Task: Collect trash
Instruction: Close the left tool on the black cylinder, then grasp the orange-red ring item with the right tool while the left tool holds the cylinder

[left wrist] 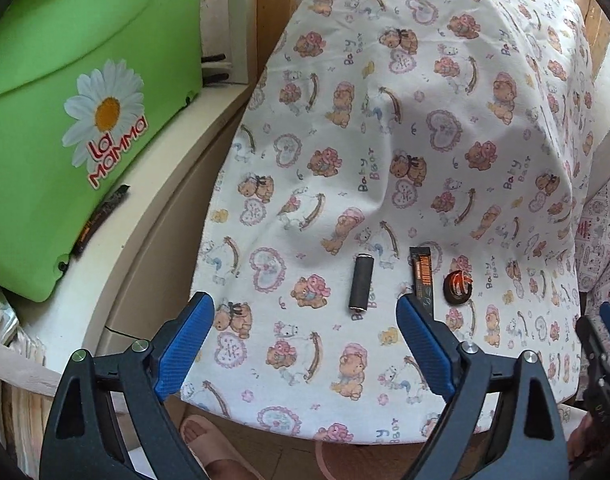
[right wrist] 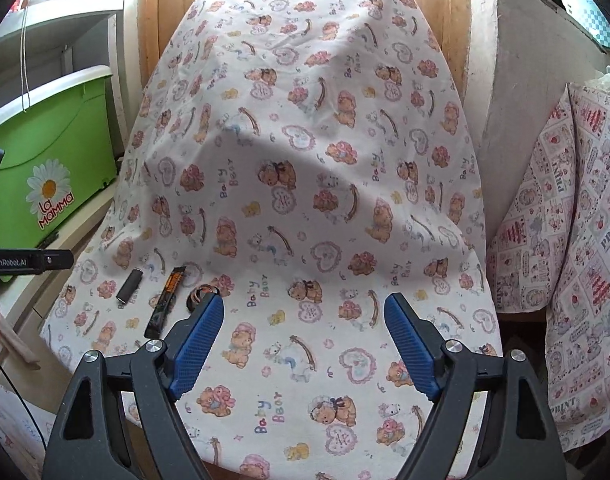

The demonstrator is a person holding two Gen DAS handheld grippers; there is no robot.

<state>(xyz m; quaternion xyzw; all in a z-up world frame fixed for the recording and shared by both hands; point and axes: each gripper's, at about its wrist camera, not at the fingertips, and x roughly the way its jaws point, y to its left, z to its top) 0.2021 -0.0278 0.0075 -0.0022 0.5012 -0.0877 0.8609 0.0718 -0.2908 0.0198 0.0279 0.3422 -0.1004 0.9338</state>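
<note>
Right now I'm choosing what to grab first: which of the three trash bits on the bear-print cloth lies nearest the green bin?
The dark grey cylinder; the flat black-and-orange wrapper and round orange-black piece lie farther right.

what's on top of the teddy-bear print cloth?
A dark grey cylinder, a flat black-and-orange wrapper strip and a small round orange-black piece lie on it. Whatever the cloth covers is hidden.
</note>
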